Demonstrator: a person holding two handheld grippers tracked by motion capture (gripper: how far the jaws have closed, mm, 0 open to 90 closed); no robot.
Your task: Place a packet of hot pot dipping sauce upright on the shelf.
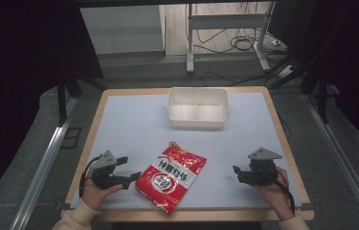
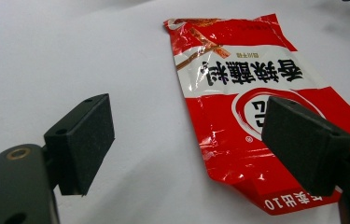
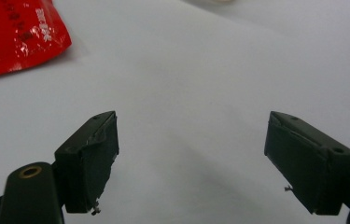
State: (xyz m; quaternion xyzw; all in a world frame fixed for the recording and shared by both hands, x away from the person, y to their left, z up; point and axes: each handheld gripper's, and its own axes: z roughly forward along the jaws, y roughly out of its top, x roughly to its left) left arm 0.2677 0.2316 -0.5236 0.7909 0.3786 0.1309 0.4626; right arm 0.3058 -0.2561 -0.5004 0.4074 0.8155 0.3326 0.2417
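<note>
White tub (image 1: pixel 198 107) sits beyond red packet (image 1: pixel 171 177).

free: table (image 1: pixel 134 120) left, right | obstacles: red packet (image 1: pixel 171 176) centre-front; white tub (image 1: pixel 198 107) far-centre

A crinkled red and white packet (image 2: pixel 242 116) of glossy foil-like plastic, catching bright glints, lies just beside the left gripper (image 1: pixel 128 173), on a smooth, matt pale sheet (image 1: pixel 134 124) edged by a light wooden table rim (image 1: pixel 91 134). Both the left gripper and the right gripper (image 1: pixel 237 172) look like matt black plastic, their pads (image 3: pixel 91 158) a dull, slightly rough foam, the right one's scuffed. Beyond both grippers sits a white tub (image 1: pixel 198 107) of smooth, matt plastic.
</note>
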